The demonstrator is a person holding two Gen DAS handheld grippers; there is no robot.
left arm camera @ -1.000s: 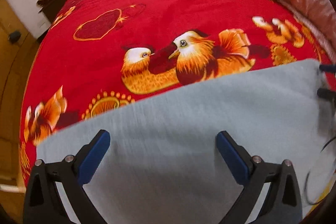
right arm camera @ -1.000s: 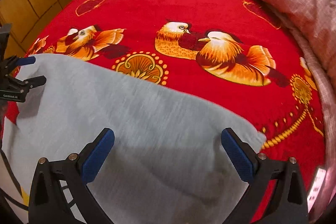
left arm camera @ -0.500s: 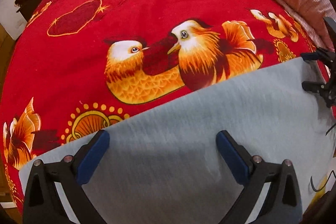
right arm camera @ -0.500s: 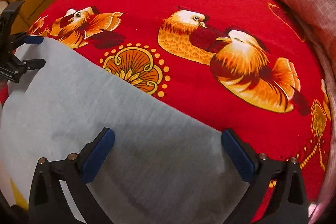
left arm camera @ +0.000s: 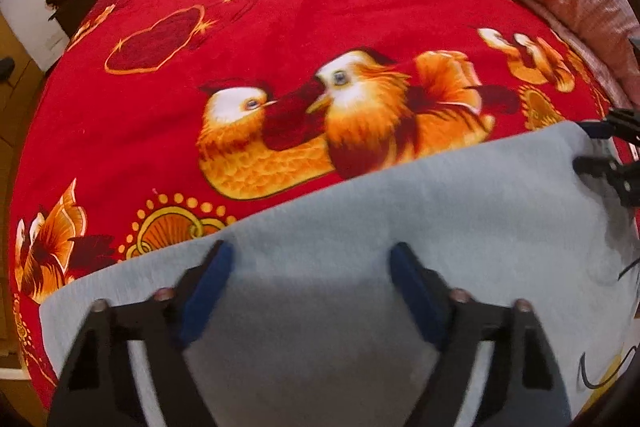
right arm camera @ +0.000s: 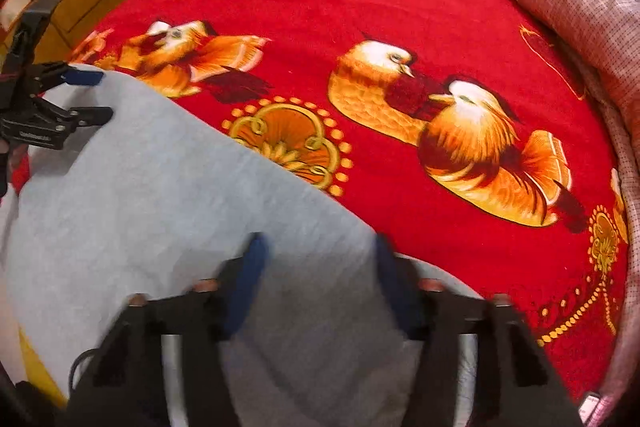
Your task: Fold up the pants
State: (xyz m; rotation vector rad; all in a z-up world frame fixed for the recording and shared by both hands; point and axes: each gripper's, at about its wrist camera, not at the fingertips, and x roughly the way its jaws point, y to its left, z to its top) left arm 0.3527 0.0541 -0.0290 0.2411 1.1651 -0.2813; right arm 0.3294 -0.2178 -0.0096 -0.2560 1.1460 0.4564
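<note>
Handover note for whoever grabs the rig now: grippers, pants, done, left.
Left gripper: jaws have just been closing, still apart, over the grey pants.
Right gripper: also just closing, narrower; blurred, so a pinch on the cloth is unclear.
The pants lie flat on the red bedspread.
Done: no fold visible.
Left: grab the cloth, fold.

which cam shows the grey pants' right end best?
Right wrist: the grey pants end in a visible corner beside the right hand-held gripper. Left wrist shows that end only at its right margin, where the pants run past the frame.
</note>
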